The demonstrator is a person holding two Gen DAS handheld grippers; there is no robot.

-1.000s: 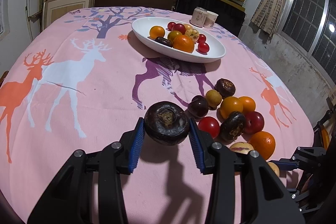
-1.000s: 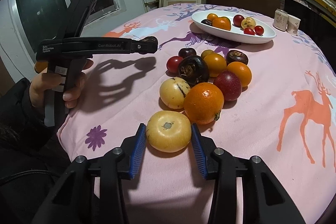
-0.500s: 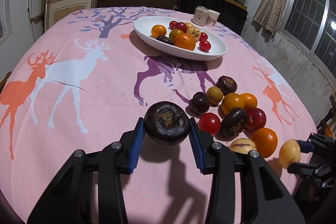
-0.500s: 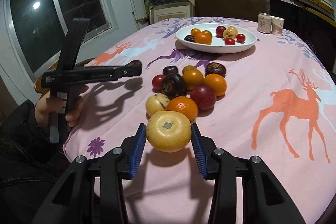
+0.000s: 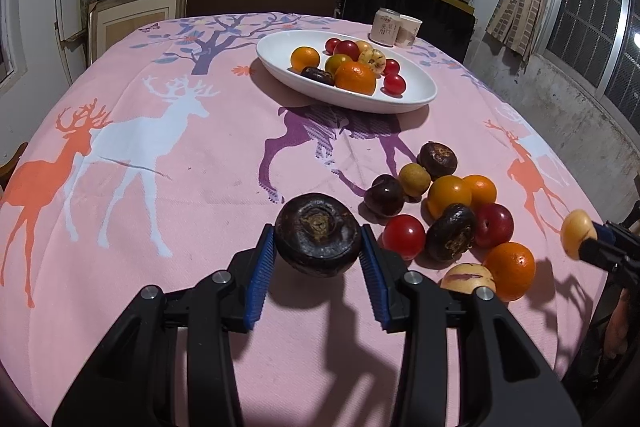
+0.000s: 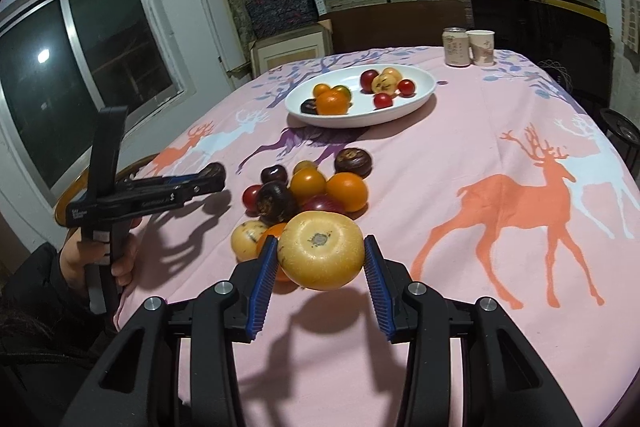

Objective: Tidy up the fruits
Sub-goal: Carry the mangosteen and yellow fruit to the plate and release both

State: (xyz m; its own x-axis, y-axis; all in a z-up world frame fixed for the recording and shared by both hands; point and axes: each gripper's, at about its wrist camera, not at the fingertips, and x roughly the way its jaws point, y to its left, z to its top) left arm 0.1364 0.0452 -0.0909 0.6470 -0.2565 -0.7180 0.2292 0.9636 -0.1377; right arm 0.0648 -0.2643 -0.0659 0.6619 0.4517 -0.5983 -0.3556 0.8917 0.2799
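A yellow fruit (image 6: 322,250) is clamped between the blue pads of the right gripper (image 6: 320,269) at lower centre of the right wrist frame, now lifted clear of the loose fruit pile (image 6: 308,193), which was beside it a second earlier. A dark fruit (image 5: 318,234) is held unmoved by the left gripper (image 5: 318,259), above the tablecloth (image 5: 168,211). Both appear ready for carrying to the white dish (image 5: 280,53), upper centre.

The left gripper (image 6: 214,181) has small white words on its black side, too blurry to read. The can (image 6: 455,47) has marks, also unreadable.
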